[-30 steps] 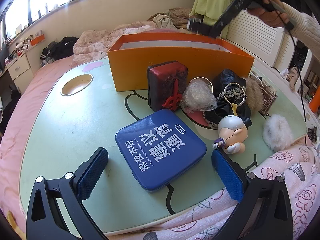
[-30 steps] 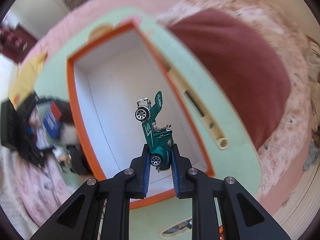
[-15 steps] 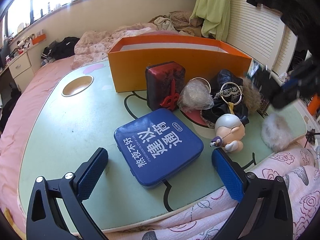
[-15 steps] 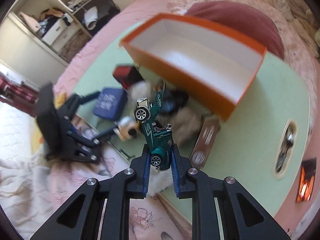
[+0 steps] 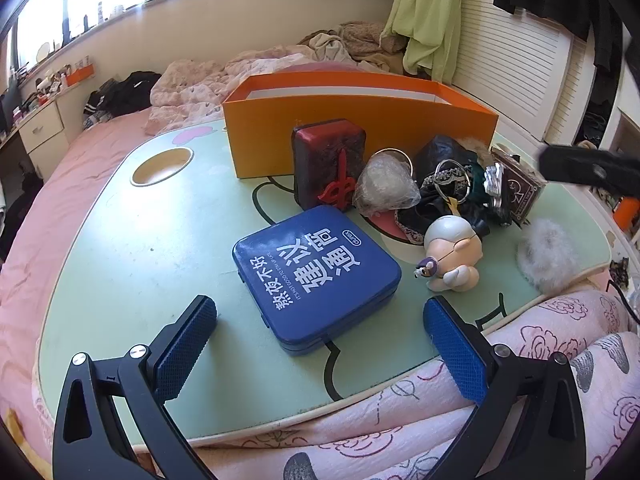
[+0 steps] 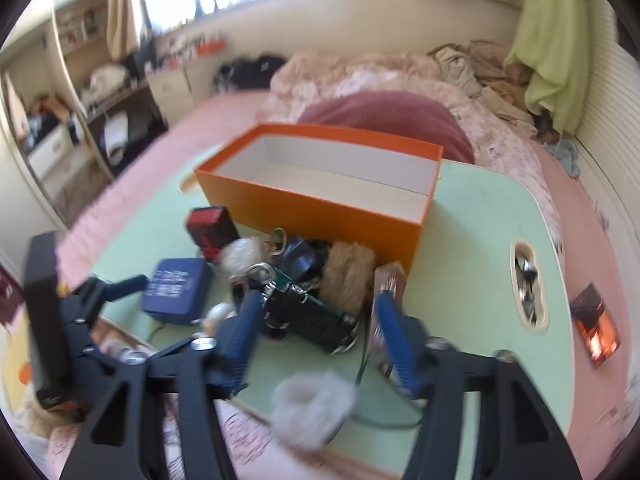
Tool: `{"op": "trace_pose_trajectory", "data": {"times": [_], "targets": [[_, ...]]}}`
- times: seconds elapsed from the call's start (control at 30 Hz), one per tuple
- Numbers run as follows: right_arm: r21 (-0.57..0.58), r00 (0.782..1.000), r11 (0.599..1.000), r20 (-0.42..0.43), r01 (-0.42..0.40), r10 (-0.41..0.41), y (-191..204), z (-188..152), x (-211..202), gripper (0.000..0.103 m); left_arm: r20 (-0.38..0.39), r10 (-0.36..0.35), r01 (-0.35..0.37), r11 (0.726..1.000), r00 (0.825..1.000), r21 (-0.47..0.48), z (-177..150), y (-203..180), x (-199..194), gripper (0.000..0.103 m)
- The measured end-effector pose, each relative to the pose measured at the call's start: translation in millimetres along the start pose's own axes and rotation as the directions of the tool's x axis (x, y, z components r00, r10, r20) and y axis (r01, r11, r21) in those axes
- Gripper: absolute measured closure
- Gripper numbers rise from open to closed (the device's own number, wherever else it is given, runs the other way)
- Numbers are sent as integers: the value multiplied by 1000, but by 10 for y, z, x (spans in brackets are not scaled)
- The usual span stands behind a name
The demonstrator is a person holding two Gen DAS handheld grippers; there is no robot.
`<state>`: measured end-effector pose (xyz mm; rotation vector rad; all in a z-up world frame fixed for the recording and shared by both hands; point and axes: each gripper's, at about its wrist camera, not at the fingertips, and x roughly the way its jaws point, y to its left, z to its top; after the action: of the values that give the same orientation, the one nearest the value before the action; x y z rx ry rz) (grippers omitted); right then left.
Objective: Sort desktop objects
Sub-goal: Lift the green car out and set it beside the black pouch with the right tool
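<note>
My right gripper point(image 6: 318, 300) hangs over the clutter in front of the orange box point(image 6: 312, 208), its jaws opening. The green toy car point(image 6: 308, 316) lies underside up between the blue pads, and neither pad presses on it. In the left wrist view the car point(image 5: 492, 188) rests on the pile beside the brown card box point(image 5: 520, 192). My left gripper point(image 5: 320, 308) stands open and still above the blue tin point(image 5: 316, 268), holding nothing. The orange box point(image 5: 360, 128) shows a bare white inside.
On the green table point(image 5: 140, 260) sit a red block point(image 5: 328, 164), a plastic-wrapped lump point(image 5: 384, 188), a black pouch with rings point(image 5: 448, 176), a small figurine point(image 5: 452, 252) and a white fluffy ball point(image 5: 548, 256). A brown fur piece point(image 6: 348, 280) leans by the box. Pink bedding surrounds the table.
My right gripper swung from above the orange box to the near clutter, and its jaws have parted from the green car. The left gripper has not moved.
</note>
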<state>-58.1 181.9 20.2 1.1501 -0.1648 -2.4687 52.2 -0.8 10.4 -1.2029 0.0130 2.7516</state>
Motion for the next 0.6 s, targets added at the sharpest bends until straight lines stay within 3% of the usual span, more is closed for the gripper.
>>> {"op": "trace_pose_trajectory", "data": {"times": [0.13, 0.23, 0.33, 0.47, 0.6], "targets": [[-27, 987, 988, 66, 151, -149, 68, -259, -194, 16, -3, 2, -2, 1000, 1000, -6, -3, 8, -3, 0], [-71, 966, 968, 116, 241, -232, 129, -448, -272, 15, -9, 13, -14, 1000, 1000, -17, -17, 28, 1, 0], [-72, 971, 974, 124, 213, -203, 67, -627, -299, 9, -12, 19, -19, 1000, 1000, -21, -21, 51, 2, 0], [-114, 979, 973, 76, 198, -191, 79, -674, -104, 8, -19, 18, -18, 1000, 1000, -16, -24, 50, 19, 0], [-35, 994, 994, -31, 107, -108, -107, -683, 123, 4, -30, 34, -36, 999, 999, -39, -16, 120, 49, 0]]}}
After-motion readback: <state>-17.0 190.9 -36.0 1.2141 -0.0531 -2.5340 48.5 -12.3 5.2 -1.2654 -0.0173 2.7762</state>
